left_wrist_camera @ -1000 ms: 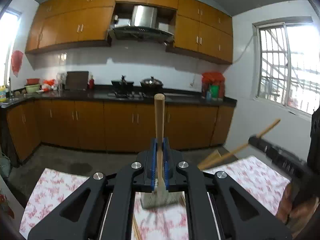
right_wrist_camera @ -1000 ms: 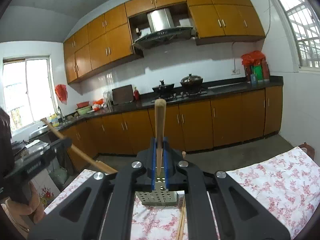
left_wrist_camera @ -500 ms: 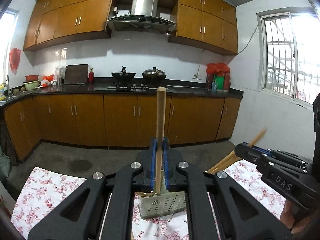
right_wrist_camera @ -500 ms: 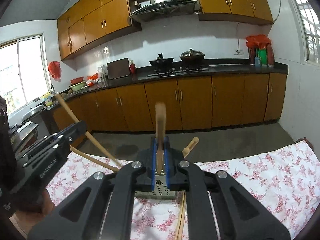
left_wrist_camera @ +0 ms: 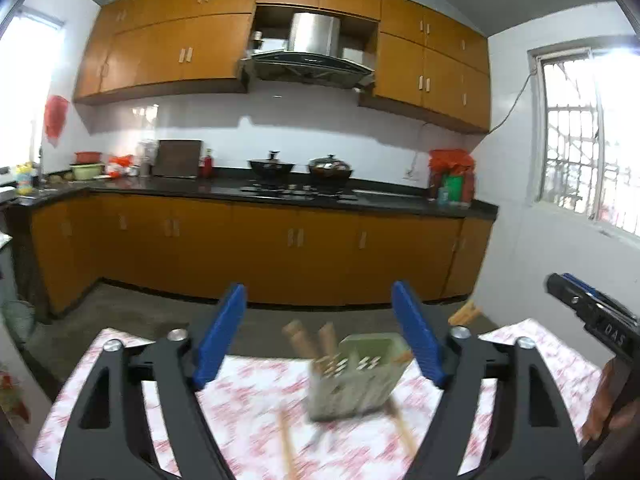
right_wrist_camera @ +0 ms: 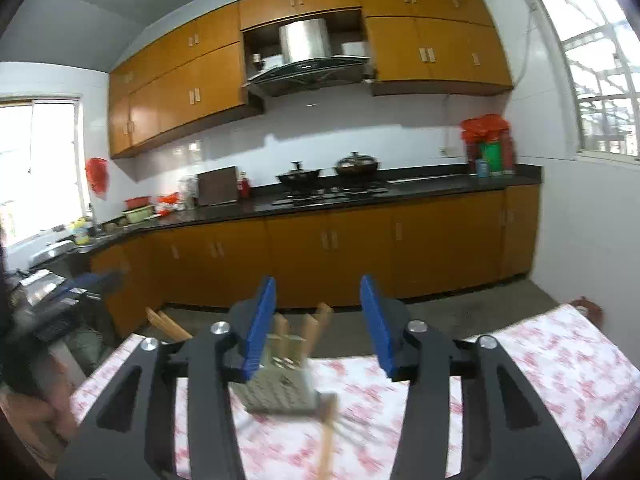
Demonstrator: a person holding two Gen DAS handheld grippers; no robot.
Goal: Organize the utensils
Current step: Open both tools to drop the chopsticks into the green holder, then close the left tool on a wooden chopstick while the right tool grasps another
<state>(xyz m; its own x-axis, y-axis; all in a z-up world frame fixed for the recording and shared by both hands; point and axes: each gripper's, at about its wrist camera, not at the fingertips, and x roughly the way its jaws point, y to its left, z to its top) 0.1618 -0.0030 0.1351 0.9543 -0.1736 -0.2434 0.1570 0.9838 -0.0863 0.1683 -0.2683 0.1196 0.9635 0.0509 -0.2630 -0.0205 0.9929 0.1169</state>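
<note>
Kitchen, two handheld grippers over a table with a pink floral cloth (left_wrist_camera: 256, 412). Frames blurred by motion.

Left side of room: bright window, counter corner with bowls and bottles. The left gripper (left_wrist_camera: 320, 334) hangs above the cloth, blue fingers (left_wrist_camera: 218, 338) spread wide apart, nothing between them.

Centre: the perforated utensil holder (left_wrist_camera: 354, 378), pale green-grey, stands on the cloth, tilted somewhat in both views. From the left wrist camera it sits just inside the gripper's right-hand finger. Several wooden handles (left_wrist_camera: 312, 338) stick up out of it, leaning. Loose chopsticks (left_wrist_camera: 286, 440) lie on the cloth in front of the holder, one to its left, another (left_wrist_camera: 400, 424) at its right foot. More wooden sticks (left_wrist_camera: 464, 314) show beyond the cloth's far edge, right of the holder.

Right: the right gripper (right_wrist_camera: 318, 326) also has its blue fingers (right_wrist_camera: 374, 324) apart, empty. Seen from its own camera, the holder (right_wrist_camera: 280, 388) lies low and left, partly behind the left-hand finger, handles (right_wrist_camera: 310, 330) poking up in the gap. A wooden stick (right_wrist_camera: 328, 436) lies on the cloth (right_wrist_camera: 540, 364) below the holder. The left tool's black body (right_wrist_camera: 60, 308) shows at the far left edge.

Background: orange cabinets, range hood, two pots on the stove (left_wrist_camera: 300, 168), barred window at right.
</note>
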